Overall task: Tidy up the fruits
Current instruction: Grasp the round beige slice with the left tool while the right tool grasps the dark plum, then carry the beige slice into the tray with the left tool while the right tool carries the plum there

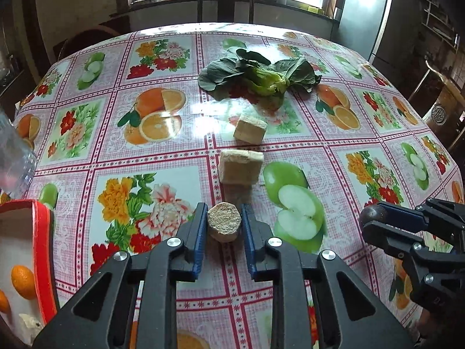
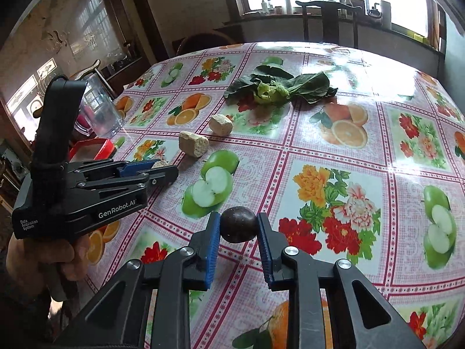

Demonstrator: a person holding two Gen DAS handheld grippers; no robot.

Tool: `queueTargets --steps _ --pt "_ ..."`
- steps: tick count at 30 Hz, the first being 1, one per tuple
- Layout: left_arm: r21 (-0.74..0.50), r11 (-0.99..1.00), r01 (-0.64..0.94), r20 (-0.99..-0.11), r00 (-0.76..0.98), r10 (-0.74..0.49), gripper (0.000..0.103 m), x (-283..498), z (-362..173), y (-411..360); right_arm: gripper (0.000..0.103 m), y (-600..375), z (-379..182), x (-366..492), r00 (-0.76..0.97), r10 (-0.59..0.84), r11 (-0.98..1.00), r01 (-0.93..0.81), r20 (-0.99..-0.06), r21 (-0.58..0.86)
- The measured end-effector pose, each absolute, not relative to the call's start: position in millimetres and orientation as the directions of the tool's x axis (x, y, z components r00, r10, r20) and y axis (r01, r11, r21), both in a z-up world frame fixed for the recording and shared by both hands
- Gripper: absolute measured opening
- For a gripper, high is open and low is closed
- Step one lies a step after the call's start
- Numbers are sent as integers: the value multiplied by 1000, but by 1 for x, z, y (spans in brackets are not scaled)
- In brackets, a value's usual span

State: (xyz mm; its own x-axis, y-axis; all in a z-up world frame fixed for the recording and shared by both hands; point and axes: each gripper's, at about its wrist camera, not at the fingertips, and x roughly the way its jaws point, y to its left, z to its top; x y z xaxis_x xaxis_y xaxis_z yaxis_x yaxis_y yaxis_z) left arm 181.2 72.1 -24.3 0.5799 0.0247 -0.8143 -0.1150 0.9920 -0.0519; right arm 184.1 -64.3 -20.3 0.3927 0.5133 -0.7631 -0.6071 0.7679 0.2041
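Note:
My left gripper [image 1: 223,225] is shut on a tan, rough, rounded chunk [image 1: 224,226] just above the tablecloth; it also shows in the right wrist view [image 2: 158,167]. My right gripper [image 2: 239,228] is shut on a dark round fruit [image 2: 239,224], also seen at the right of the left wrist view [image 1: 373,214]. Two more tan blocks [image 1: 240,166] [image 1: 250,129] lie in a row beyond the left gripper. A red-rimmed white box [image 1: 43,250] at the left holds oranges [image 1: 22,281].
A leafy green vegetable [image 1: 258,72] lies at the table's far middle. A clear plastic container [image 2: 100,107] stands at the left edge beside the red box [image 2: 93,148]. Chairs surround the table; a window sill with bottles lies behind.

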Motion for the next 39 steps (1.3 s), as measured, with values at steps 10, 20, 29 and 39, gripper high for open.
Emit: queueTargets --steps 10,20,29,39 --pt "-137 979 -148 -794 607 -19 20 107 -11 84 25 -69 -12 144 368 552 744 -623 -748 243" --pt "-138 970 -200 -758 652 26 20 32 13 96 25 -51 1 96 324 605 685 -677 -727 268" --pt "-131 952 -275 -751 654 86 20 -25 20 118 25 -27 16 60 283 650 625 -727 -706 283" --pt "-115 933 -342 -746 650 146 20 -66 22 139 25 0 18 34 245 666 581 -763 -705 284"
